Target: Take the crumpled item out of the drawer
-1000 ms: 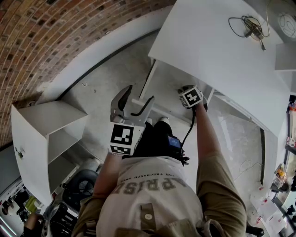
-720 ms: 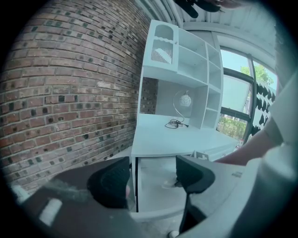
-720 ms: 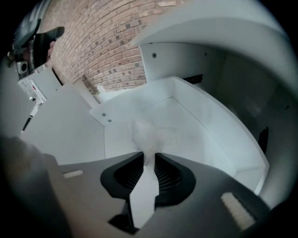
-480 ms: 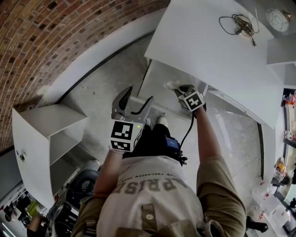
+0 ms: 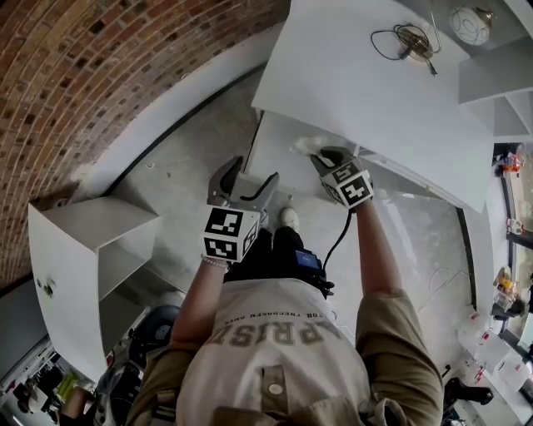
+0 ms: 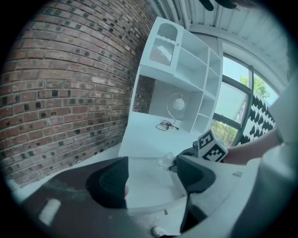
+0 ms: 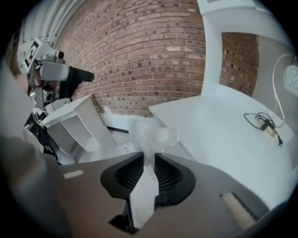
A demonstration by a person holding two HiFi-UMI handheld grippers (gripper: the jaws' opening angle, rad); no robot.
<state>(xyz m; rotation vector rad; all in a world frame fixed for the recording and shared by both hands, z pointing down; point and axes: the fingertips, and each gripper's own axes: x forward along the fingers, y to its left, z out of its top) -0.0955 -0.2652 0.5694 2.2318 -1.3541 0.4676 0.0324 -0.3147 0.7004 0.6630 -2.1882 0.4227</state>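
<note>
Grippers in both your hands reach down in front of a white desk, seen from above your head. Your right gripper has its jaws drawn almost together, pinching the crumpled item by its lower edge, and the pads press on it from both sides. The item is a pale, half see-through wad, and most of it puffs out beyond the jaw tips. It is held over the far right part of the open drawer, close under the front edge of the desk. You cannot tell from these views whether it touches the drawer's floor.

Your left gripper has its jaws wide apart with nothing between them. It hangs in the air by the drawer's left front corner, well apart from the item, and points toward the desk.

The drawer is a shallow white tray standing open under the desk. On the desk top lies a tangled dark cable. Near it, toward the back, is a round, pale, globe-like object. A brick wall runs along the left. A white shelf unit sits on the grey floor at your left. One white shoe shows on the floor just in front of the drawer.
</note>
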